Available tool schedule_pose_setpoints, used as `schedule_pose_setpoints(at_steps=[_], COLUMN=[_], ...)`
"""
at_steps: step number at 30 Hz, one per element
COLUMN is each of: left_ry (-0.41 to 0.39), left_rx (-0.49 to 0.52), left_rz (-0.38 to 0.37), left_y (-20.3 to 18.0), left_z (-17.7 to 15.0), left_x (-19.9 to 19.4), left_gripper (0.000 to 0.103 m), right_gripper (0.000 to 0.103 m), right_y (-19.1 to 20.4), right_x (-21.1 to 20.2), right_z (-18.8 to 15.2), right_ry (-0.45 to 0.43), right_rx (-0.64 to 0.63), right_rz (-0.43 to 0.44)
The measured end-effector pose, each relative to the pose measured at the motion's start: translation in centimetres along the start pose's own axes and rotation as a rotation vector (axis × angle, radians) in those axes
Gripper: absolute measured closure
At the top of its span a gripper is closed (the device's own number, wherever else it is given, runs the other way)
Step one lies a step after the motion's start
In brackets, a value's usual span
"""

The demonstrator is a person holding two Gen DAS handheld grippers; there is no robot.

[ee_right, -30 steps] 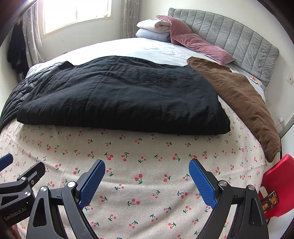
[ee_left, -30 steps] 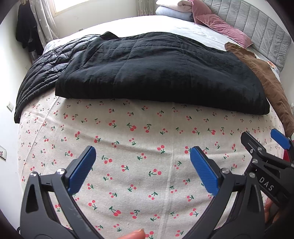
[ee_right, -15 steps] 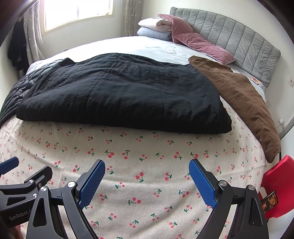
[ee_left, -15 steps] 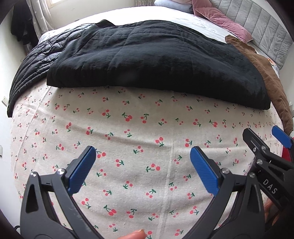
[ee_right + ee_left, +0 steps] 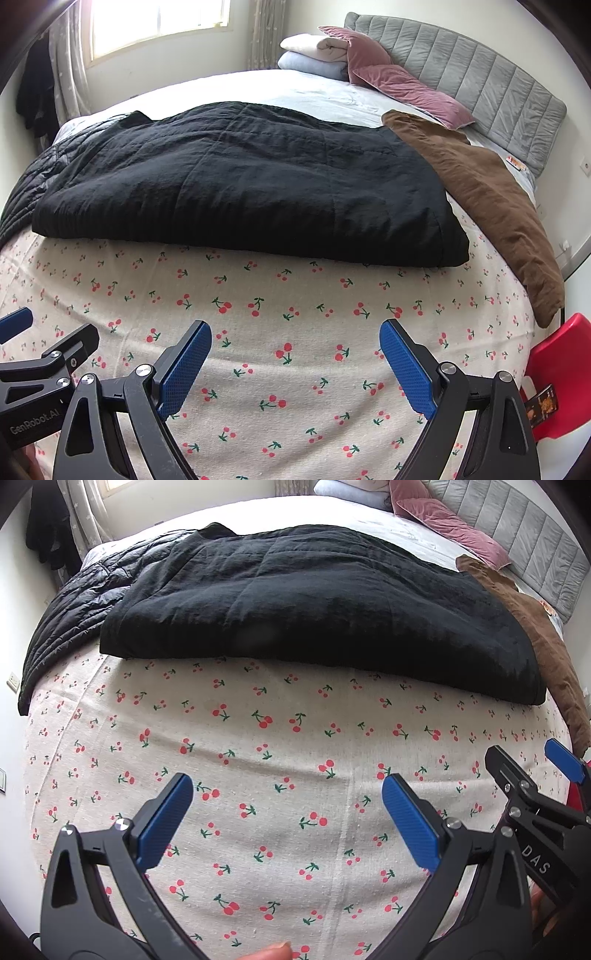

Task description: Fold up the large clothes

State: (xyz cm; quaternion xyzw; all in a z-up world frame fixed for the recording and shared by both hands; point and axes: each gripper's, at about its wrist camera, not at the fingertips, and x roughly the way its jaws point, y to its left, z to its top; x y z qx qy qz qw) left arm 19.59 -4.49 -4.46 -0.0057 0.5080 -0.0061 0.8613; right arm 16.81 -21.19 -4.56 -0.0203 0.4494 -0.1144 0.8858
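A large black padded garment lies folded flat across the bed, beyond a cherry-print cloth; it also shows in the right wrist view. A black quilted jacket lies under it at the left. A brown garment lies along the right edge. My left gripper is open and empty above the cherry cloth. My right gripper is open and empty beside it, also over the cloth.
Folded bedding and pink pillows sit by the grey headboard. A red chair stands off the bed's right corner. A window and curtain are at the far left.
Both grippers stayed open. The left view shifted a little closer to the black garment and then back; the right view barely changed.
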Motion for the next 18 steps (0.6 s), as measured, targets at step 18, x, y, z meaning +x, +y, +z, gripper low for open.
schedule_pose_setpoints(at_steps=[18], left_ry=[-0.036], left_rx=[0.017], left_rz=[0.027], left_y=[0.11], left_z=[0.17], left_x=[-0.56], left_gripper=[0.001], right_gripper=[0.01], right_y=[0.07], right_x=[0.2], right_z=[-0.12], right_ry=[0.004], right_rx=[-0.002], right_rz=[0.002])
